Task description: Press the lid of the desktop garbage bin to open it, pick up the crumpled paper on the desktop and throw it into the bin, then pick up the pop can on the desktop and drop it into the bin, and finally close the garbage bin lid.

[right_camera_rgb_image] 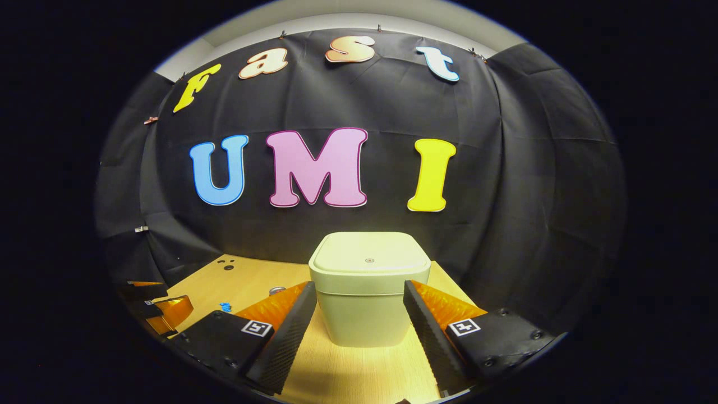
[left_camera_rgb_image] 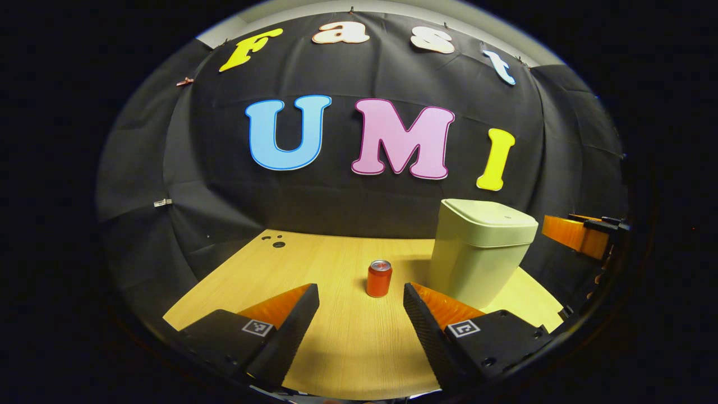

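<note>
A red pop can [left_camera_rgb_image: 379, 278] stands upright on the wooden table [left_camera_rgb_image: 336, 348], just beyond my left gripper [left_camera_rgb_image: 360, 289], which is open and holds nothing. To the can's right stands the pale green bin [left_camera_rgb_image: 477, 258] with its lid [left_camera_rgb_image: 491, 217] shut. In the right gripper view the bin [right_camera_rgb_image: 362, 314] stands straight ahead with its lid [right_camera_rgb_image: 370, 261] down. My right gripper [right_camera_rgb_image: 359, 286] is open just short of the bin, not touching it. The can's top [right_camera_rgb_image: 276, 290] peeks over one finger. A small blue scrap [right_camera_rgb_image: 225, 307], perhaps the paper, lies further left.
The black cloth wall closes the table's far side close behind the bin. Small dark holes [left_camera_rgb_image: 277, 242] mark the table's far left corner. The right gripper [left_camera_rgb_image: 578, 233] shows beyond the bin, and the left gripper [right_camera_rgb_image: 160, 308] shows at the table's left.
</note>
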